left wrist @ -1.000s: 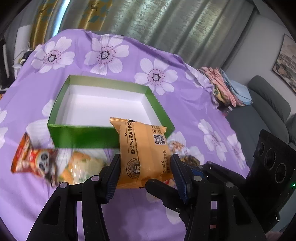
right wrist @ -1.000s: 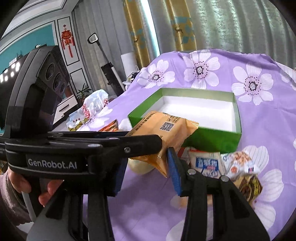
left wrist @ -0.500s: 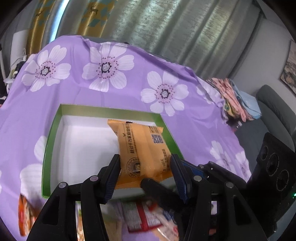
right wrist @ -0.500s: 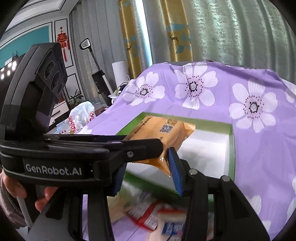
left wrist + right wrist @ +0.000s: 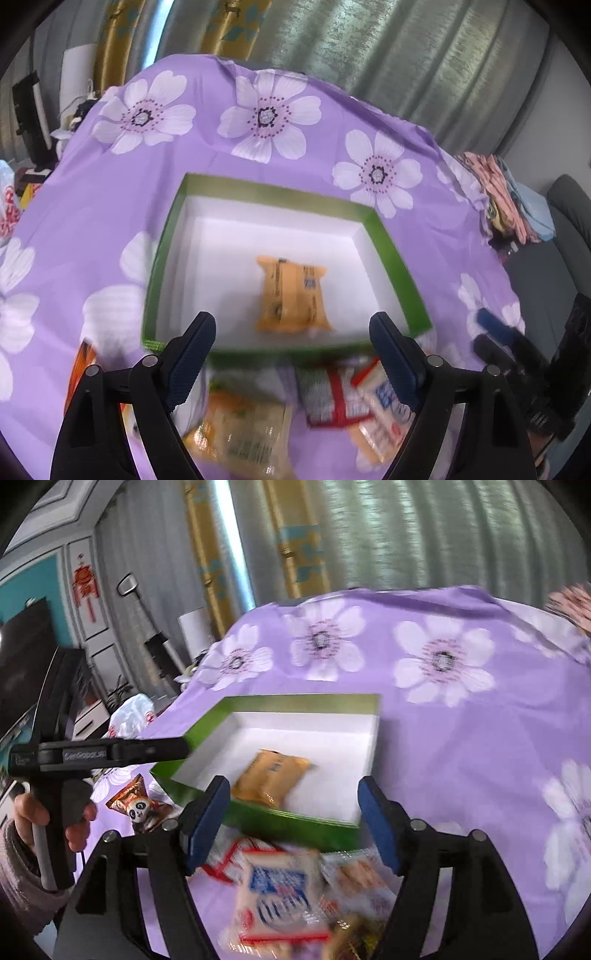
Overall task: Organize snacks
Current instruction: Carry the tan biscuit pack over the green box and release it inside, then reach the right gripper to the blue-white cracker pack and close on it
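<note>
Released since half a second ago, the orange snack packet [image 5: 291, 300] now lies flat on the white floor of the green box [image 5: 391, 251], no longer clamped by the left gripper [image 5: 291, 354], whose fingers stand wide apart above the near wall. First placement looks complete; the next move calls for picking another packet, likely the blue-and-white packet [image 5: 280, 893] lying just before the box on the purple-clothed surface [image 5: 461, 768]. Right gripper [image 5: 291, 823] hangs over it, fingers apart and empty.

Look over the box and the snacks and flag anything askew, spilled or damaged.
Nothing stands out. One orange packet lies flat inside the green box, unopened as far as the blur allows. The remaining snack packets sit in a loose pile on the purple cloth before the box, not yet sorted rather than spilled.
</note>
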### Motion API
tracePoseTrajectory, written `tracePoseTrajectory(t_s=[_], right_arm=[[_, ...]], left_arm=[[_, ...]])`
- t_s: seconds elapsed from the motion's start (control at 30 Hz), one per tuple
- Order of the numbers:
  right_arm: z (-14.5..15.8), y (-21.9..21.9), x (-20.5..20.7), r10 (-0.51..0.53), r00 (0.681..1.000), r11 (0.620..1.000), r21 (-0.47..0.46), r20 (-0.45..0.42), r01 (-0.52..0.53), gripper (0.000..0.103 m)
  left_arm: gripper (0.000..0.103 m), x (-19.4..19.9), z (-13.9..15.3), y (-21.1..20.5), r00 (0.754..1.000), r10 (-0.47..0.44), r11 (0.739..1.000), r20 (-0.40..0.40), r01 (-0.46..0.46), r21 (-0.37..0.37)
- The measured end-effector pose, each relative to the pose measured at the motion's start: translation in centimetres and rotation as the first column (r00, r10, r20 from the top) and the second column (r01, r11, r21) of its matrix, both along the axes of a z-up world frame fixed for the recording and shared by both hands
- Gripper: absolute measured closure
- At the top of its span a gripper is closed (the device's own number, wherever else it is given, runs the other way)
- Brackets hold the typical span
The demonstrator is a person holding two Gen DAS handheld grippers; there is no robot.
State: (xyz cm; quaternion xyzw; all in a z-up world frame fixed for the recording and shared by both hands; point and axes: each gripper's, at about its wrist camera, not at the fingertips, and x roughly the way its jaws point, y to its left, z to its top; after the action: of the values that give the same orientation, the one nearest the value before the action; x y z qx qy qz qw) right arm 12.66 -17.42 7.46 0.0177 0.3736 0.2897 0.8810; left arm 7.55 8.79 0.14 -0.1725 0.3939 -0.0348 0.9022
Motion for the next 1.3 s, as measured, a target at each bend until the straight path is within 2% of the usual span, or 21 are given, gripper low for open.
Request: tracePoseTrajectory(t_s=[0.17, 0.3, 0.43, 0.5, 0.73, 0.87, 1.0, 1.17, 1.3], right_arm=[[0.0, -3.9, -2.5, -0.067, 0.997, 0.998, 0.0, -0.049, 0.067, 0.028], [-0.4, -5.3, -4.2, -0.086, 0.993, 0.996, -0.027, -0.077, 0.084, 0.028], [-0.7, -6.3, -5.9, -0.079, 0.991, 0.997, 0.002, -0.111, 0.08, 0.027], [-0.9, -6.1, -6.5, -0.058, 0.99, 0.998, 0.025, -0.128, 0.062, 0.026], [-2.0, -3.4, -8.3, 0.049, 0.986, 0.997, 0.071, -0.158, -0.038, 0.027], [-3.3, -1.5, -8.5, 0.111, 0.973, 0.991, 0.1, -0.204, -0.092, 0.026], [-4.4, 0.0, -8.5, 0.151, 0.964, 0.986, 0.106, -0.22, -0.13, 0.027], [-5.4, 0.8, -7.7, 0.155, 0.96, 0.985, 0.109, -0.233, -0.133, 0.027], [-6.3, 0.6, -6.6, 0.114, 0.961, 0.993, 0.057, -0.251, -0.103, 0.027]], left_arm=[[0.017, -2.7, -0.4, -0.9, 0.999, -0.026, 1.0, -0.019, 0.026, -0.004], [0.017, -4.4, -0.6, -1.7, 0.998, -0.054, 0.998, -0.038, 0.053, -0.028], [0.017, -6.0, -1.3, -2.1, 0.996, -0.059, 0.996, -0.059, 0.055, -0.071], [0.017, -6.5, -1.8, -2.1, 0.996, -0.059, 0.994, -0.074, 0.051, -0.097], [0.017, -7.5, -3.0, -2.6, 0.991, -0.054, 0.994, -0.126, 0.041, -0.104], [0.017, -7.6, -3.6, -3.2, 0.986, -0.094, 0.984, -0.137, 0.071, -0.165], [0.017, -6.9, -3.5, -4.7, 0.982, -0.138, 0.977, -0.13, 0.113, -0.183], [0.017, -5.5, -3.2, -6.4, 0.98, -0.158, 0.975, -0.121, 0.135, -0.179], [0.017, -4.1, -3.6, -7.6, 0.974, -0.174, 0.975, -0.142, 0.151, -0.161]])
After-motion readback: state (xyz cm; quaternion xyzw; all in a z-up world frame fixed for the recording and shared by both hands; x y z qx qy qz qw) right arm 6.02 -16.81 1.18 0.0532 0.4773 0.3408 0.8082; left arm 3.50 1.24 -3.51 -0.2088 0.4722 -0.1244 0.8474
